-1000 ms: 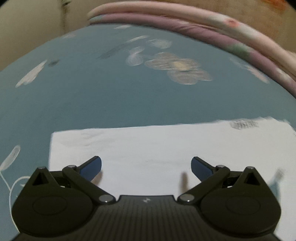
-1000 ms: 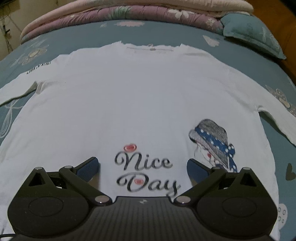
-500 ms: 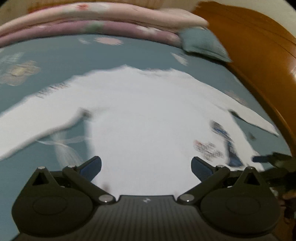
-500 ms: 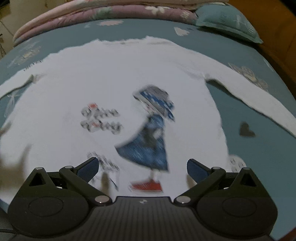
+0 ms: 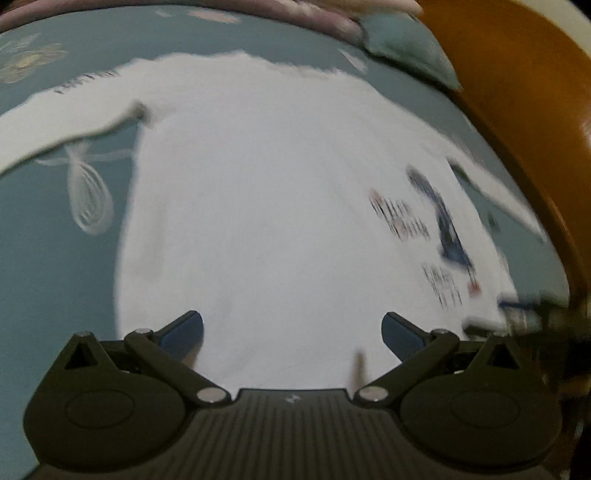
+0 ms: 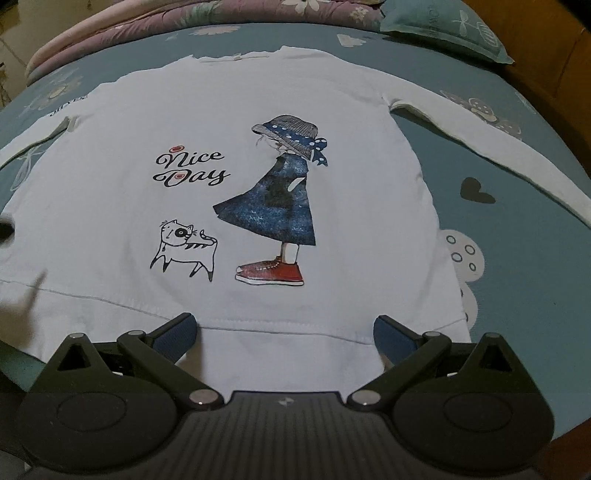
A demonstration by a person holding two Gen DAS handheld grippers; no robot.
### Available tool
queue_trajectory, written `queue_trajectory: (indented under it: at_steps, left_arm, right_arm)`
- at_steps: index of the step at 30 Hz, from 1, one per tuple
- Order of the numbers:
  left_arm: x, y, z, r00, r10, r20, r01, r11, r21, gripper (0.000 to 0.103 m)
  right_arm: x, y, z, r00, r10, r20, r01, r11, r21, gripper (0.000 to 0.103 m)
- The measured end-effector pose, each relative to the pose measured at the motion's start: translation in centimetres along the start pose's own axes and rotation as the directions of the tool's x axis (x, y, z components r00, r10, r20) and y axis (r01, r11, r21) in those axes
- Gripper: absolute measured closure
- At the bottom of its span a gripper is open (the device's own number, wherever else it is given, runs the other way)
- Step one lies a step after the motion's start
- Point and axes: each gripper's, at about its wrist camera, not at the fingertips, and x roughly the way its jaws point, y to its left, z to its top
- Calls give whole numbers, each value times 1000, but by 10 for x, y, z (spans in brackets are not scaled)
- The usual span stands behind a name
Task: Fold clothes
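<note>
A white long-sleeved shirt (image 6: 110, 206) lies flat on the bed, front up, both sleeves spread out. It is printed with "Nice Day", a girl in a blue dress and a small cat. My right gripper (image 6: 282, 334) hovers open over the shirt's bottom hem, holding nothing. In the blurred left wrist view the same shirt (image 5: 266, 206) fills the middle, and my left gripper (image 5: 291, 332) stands open over its lower left part. The other gripper's tip shows blurred at the right edge of that view.
The bed has a teal sheet (image 6: 517, 236) with flower and heart patterns. Folded pink and purple quilts (image 6: 155, 26) and a teal pillow (image 6: 443, 26) lie at the head. A brown wooden bed frame (image 5: 524, 96) runs along the right side.
The left view swung from the left sleeve end across to the shirt's body. My right gripper drew back from the "Nice Day" print to the bottom hem. Both stayed open.
</note>
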Motion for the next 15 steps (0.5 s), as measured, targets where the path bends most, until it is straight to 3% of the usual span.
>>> queue_trajectory:
  at_steps: [6, 9, 15]
  left_arm:
    - [34, 25, 52, 996, -23, 92, 32, 994, -100, 1]
    - [42, 44, 59, 992, 38, 119, -24, 993, -115, 1]
    - [22, 49, 61, 990, 47, 133, -25, 987, -158, 1]
  right_arm:
    - [5, -2, 5, 1000, 8, 3, -7, 1000, -6, 0]
    - [4, -2, 4, 1000, 7, 4, -7, 1000, -8, 0]
    - [6, -1, 6, 1000, 8, 0, -8, 1000, -7, 0]
